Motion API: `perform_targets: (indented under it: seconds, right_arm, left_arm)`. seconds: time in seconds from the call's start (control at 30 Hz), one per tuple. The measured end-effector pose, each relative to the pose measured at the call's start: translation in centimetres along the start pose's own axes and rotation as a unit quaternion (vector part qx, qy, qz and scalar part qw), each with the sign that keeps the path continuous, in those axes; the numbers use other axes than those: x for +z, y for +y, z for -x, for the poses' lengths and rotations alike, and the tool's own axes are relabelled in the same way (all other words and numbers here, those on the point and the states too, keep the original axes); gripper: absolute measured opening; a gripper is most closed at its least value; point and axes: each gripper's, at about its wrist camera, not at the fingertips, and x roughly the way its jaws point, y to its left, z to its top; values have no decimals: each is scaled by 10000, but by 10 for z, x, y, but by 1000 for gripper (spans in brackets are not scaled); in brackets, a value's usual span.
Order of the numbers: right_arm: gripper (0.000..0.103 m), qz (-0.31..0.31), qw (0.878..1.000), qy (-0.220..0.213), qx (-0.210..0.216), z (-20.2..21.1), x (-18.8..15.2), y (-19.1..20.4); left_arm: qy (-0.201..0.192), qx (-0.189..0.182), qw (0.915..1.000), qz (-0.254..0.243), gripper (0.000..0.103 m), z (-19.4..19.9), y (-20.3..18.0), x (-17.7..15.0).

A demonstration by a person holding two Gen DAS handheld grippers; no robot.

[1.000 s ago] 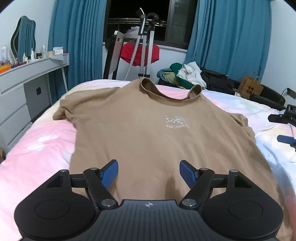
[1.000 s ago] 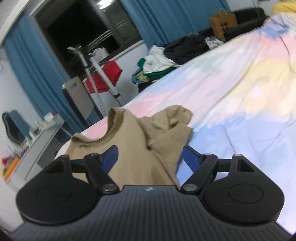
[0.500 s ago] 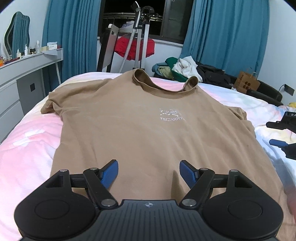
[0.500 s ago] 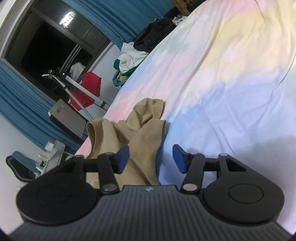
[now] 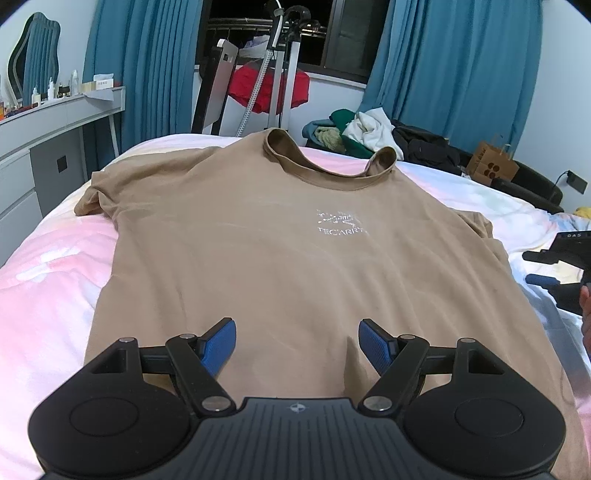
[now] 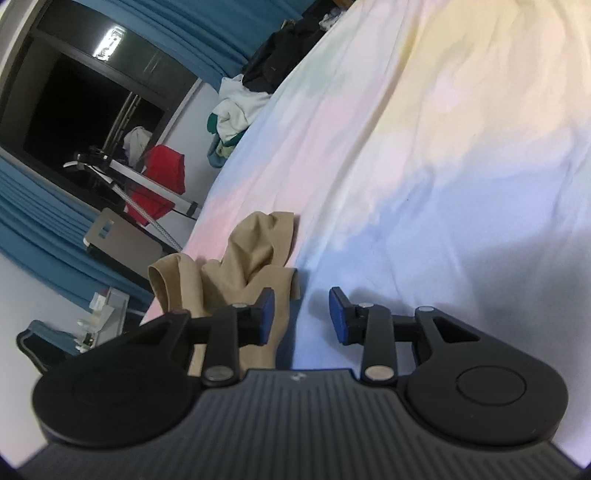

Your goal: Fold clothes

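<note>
A: Where is the shirt, and which way does it run?

B: The tan T-shirt (image 5: 295,266) lies flat and face up on the pastel tie-dye bedspread (image 5: 48,295). Its long axis runs from the hem, nearest the left wrist camera, to the collar (image 5: 328,158) at the far end, pointing toward the window (image 5: 266,33). The white chest logo (image 5: 341,223) reads upright from the hem side.

A: Why is the left gripper placed there?

B: The left gripper (image 5: 297,345) hangs over the lower part of the body with its jaws wide apart. Cloth shows between them, but the blue pads (image 5: 218,345) do not press on it. My guess is that it is lining up on the hem.

A: And the right one?

B: The right gripper (image 6: 301,315) is tilted at the shirt's side edge, near the bunched right sleeve (image 6: 258,251). Its jaws are closing. One pad sits against the tan edge, the other over bare sheet, and nothing is pinched yet. It looks set to take that edge, probably so the side can be carried across the body for a lengthwise fold.

A: So no fold is in place?

B: None that I can see; both sleeves are out.
</note>
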Motion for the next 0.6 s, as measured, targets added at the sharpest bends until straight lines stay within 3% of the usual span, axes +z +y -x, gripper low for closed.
perform_targets:
  seconds: [0.13, 0.4, 0.43, 0.5, 0.6]
  right_arm:
    - [37, 21, 9995, 155, 284, -19, 9, 3]
    - [38, 268, 9981, 421, 374, -59, 3, 9]
    - [33, 244, 9982, 371, 396, -56, 3, 9]
    - [9, 179, 9985, 271, 440, -51, 4, 10]
    - [9, 303, 9981, -160, 520, -27, 10, 22]
  left_arm:
    - [37, -47, 9999, 89, 75, -8, 1, 1]
    - [94, -110, 9997, 183, 75, -22, 2, 1]
    - [91, -114, 9997, 176, 75, -23, 2, 1]
    - [85, -135, 9997, 189, 75, -25, 2, 1]
    - [60, -189, 9994, 298, 75, -23, 6, 3]
